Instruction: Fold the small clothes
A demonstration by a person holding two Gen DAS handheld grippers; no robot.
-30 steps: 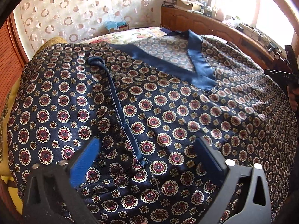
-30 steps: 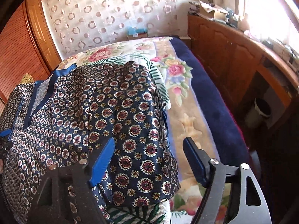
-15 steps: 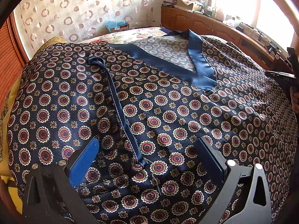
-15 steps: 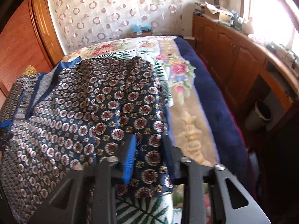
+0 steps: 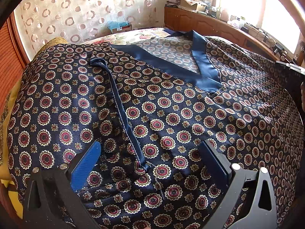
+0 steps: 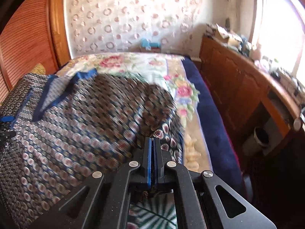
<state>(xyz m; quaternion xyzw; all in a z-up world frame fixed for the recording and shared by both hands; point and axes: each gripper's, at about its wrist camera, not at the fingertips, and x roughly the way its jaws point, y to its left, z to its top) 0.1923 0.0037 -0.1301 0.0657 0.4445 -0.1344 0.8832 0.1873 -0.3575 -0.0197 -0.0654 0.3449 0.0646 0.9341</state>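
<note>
Left of the right hand-held gripper (image 6: pixel 152 143), the navy medallion-print satin garment (image 6: pixel 76 126) was smeared by motion blur; its pinched edge was hidden between the closed fingers.

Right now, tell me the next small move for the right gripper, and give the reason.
Probably lift the pinched edge and carry it across toward the collar. The right gripper is shut on the patterned top's right edge, while the left gripper hangs open over the flat cloth.

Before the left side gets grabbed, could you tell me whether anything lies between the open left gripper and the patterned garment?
Nothing visible does: the left gripper hangs open directly over the patterned garment, its blue strap running between the fingers.
</note>
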